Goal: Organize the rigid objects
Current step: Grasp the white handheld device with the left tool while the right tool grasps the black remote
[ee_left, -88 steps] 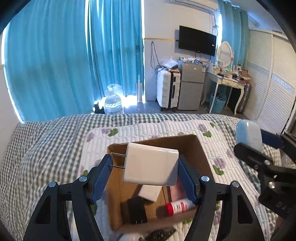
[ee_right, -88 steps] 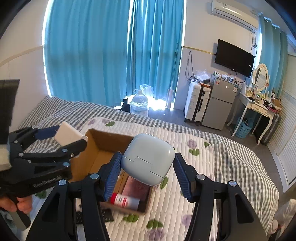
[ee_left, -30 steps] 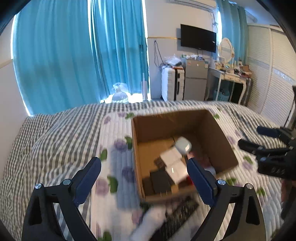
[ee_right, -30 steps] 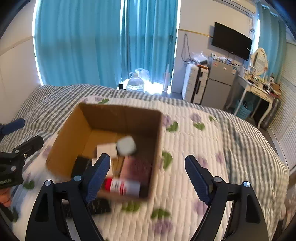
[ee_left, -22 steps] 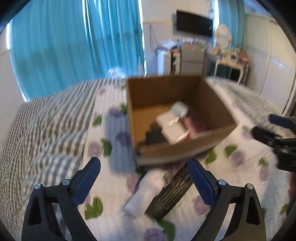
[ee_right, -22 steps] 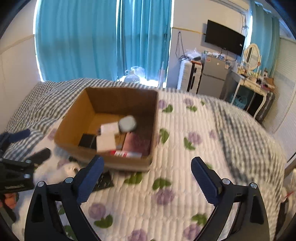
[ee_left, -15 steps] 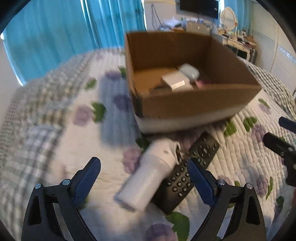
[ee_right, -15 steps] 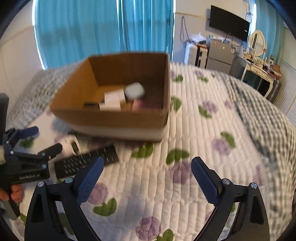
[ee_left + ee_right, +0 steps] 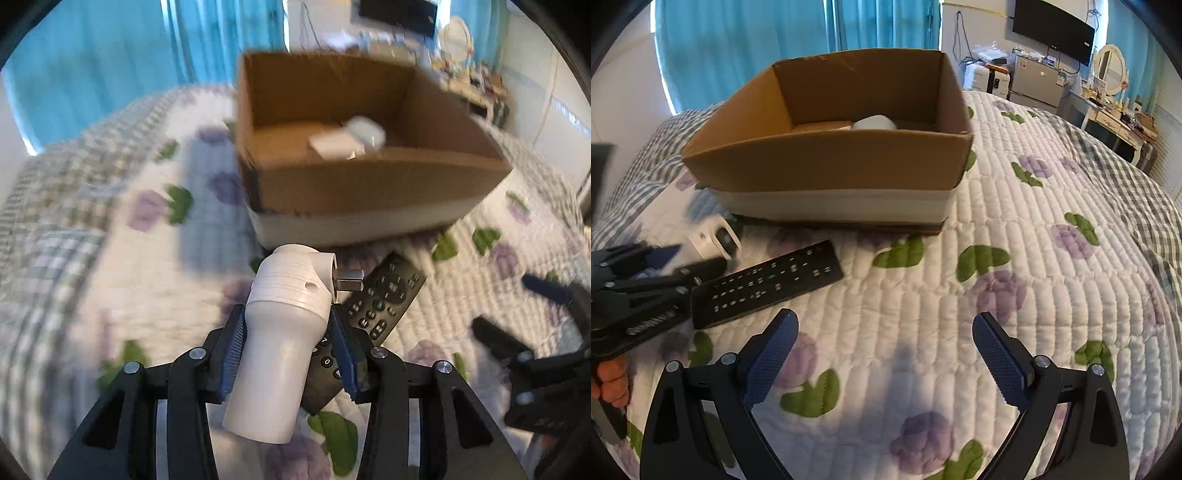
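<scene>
Left hand-held gripper (image 9: 286, 345), frame centre, clamped on white plug (image 9: 284, 332); right hand-held gripper (image 9: 882, 354), lower frame, spread wide, empty; remote (image 9: 768, 282) beside box (image 9: 827, 162).

In the right wrist view, open quilted bed (image 9: 1015, 258) spreads from 12 round to 4 o'clock of the right gripper (image 9: 882, 354), whose jaws stand wide apart over bare quilt. At 12 o'clock the cardboard box (image 9: 831, 162) blocks the far way with its tall near wall. At 10 o'clock the black remote (image 9: 768, 282) lies flat, just beside the left gripper (image 9: 683, 260), which crowds the 9 o'clock side. That gripper's jaws are clamped on a white plug adapter (image 9: 284, 332), partly over the remote, close before the box wall.
</scene>
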Demonstrator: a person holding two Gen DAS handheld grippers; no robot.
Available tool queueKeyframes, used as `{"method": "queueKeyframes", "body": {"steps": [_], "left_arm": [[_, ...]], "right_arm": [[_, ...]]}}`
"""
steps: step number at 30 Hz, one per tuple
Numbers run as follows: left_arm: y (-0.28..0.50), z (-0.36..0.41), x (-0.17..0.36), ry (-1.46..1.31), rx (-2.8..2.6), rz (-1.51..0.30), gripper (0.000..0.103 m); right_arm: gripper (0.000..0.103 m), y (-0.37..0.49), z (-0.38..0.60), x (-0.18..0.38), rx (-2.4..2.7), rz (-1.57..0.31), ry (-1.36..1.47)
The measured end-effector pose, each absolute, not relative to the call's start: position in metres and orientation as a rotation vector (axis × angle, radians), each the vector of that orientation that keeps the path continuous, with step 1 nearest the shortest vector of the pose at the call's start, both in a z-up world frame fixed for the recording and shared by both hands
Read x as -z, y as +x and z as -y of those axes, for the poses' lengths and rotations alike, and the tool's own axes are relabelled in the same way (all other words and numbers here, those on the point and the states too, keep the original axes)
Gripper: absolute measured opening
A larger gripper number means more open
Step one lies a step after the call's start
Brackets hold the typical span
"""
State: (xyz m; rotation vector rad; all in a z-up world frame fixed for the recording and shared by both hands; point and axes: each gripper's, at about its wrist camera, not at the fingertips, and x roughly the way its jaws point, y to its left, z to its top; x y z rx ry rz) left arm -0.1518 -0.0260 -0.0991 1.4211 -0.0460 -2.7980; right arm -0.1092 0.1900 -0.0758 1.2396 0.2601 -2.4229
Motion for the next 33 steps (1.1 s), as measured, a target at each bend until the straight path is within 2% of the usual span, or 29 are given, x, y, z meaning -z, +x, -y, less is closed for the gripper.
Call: {"method": "queueKeyframes", "body": {"steps": [9, 13, 19, 21, 23, 24, 26, 30, 33], "left_arm": [[-0.130, 0.060, 0.086, 1.263, 2.701, -0.014, 0.045], [-0.128, 0.070, 0.088, 1.258, 2.693, -0.042, 0.045], [-0.131, 0.081, 0.089, 1.276, 2.688, -0.111, 0.045], [-0.129, 0.079, 0.088, 1.282, 2.695, -0.107, 0.045], [-0.130, 0.078, 0.089, 1.292, 2.712, -0.117, 0.045], [-0.130, 0.076, 0.088, 1.296, 2.716, -0.120, 0.045], [-0.128, 0.073, 0.086, 1.296, 2.730, -0.119, 0.045], [-0.126, 0.064, 0.081, 1.301, 2.755, -0.103, 0.045], [-0.121, 0.056, 0.078, 1.308, 2.768, -0.097, 0.045]], "right_arm": [[0.096, -0.097, -0.145, 0.087, 2.332, -0.159, 1.347], [0.096, -0.105, -0.125, 0.100, 2.291, -0.004, 1.428], [0.096, -0.124, -0.098, 0.125, 2.268, 0.110, 1.534], [0.093, -0.124, -0.093, 0.123, 2.288, 0.044, 1.496], [0.072, -0.120, -0.093, 0.117, 2.272, -0.005, 1.444], [0.067, -0.117, -0.094, 0.115, 2.256, -0.014, 1.430], [0.044, -0.114, -0.100, 0.111, 2.242, -0.040, 1.418], [0.035, -0.102, -0.129, 0.098, 2.239, -0.009, 1.370], [0.024, -0.092, -0.148, 0.088, 2.275, -0.053, 1.348]]}}
